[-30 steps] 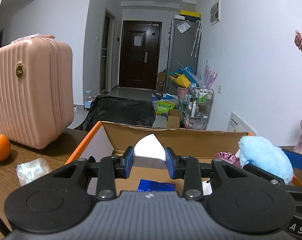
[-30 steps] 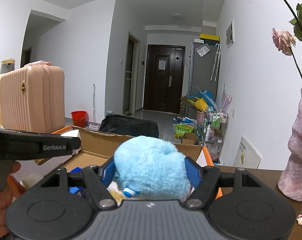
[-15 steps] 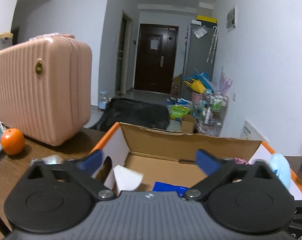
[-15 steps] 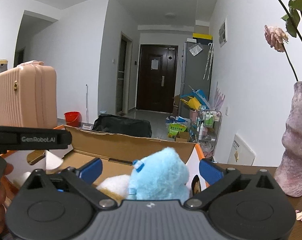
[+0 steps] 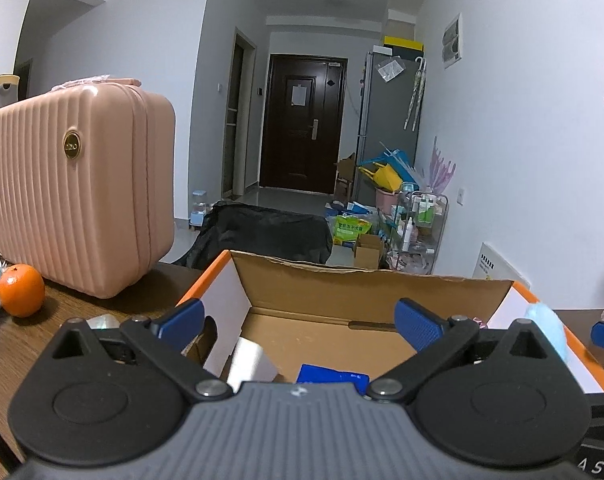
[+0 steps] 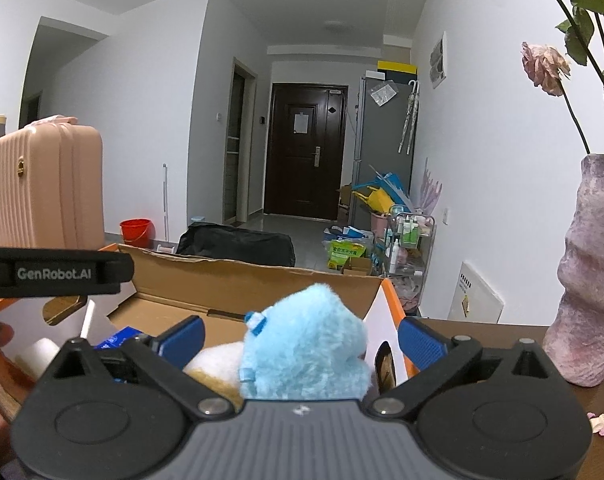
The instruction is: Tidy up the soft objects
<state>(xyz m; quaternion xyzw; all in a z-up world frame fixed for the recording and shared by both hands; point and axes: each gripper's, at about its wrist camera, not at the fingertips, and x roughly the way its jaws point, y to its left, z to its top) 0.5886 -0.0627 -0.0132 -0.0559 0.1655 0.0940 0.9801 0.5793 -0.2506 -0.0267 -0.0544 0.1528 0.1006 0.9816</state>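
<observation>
A: Where are we in the sorting? Both tools look idle to me.

B: We judge this the release step. Our right gripper [image 6: 300,338] has its jaws spread as wide as they go, and the blue plush toy [image 6: 305,354] sits between them with a gap on each side, so nothing is gripped. It rests inside the cardboard box [image 6: 262,280], against the right-hand wall, on top of a white and tan soft thing [image 6: 218,362].

A: And our left gripper [image 5: 300,322]?

B: Equally wide and empty. Below it, in the box's left part, a white packet [image 5: 252,362] leans with a blue pack [image 5: 331,374] just beside it.

A: Which way does the plush lie?

B: Roughly upright, its tagged end up and tipped slightly left; it is too rounded for a clear long axis.

A: Next?

B: We likely draw both tools back clear of the box and look for whatever soft thing is left on the table [image 5: 38,332].
</observation>
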